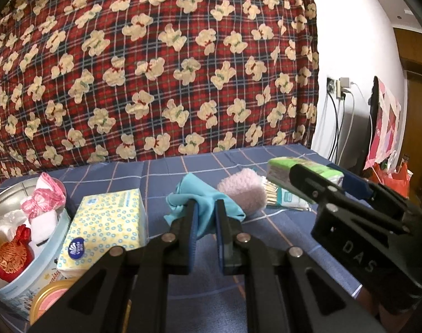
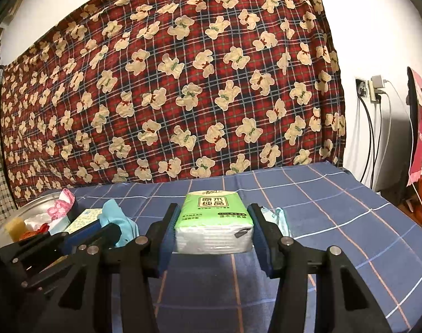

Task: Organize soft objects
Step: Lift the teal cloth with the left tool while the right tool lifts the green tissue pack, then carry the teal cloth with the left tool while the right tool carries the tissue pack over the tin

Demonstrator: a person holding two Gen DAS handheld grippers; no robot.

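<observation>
At centre frame, a teal cloth point(image 1: 204, 208) is pinched between the left gripper point(image 1: 206, 216)'s narrowed jaws. The green tissue pack point(image 2: 214, 222) is clamped by the right gripper point(image 2: 213, 230); light, squashy, best held by its sides.

Bear-print blanket point(image 1: 155, 63), wall charger point(image 2: 376, 87)

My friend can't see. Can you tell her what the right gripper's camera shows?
The right gripper clamps a green-topped pack of white tissues above a blue checked tablecloth. Behind hangs a red plaid teddy-bear blanket.
</observation>
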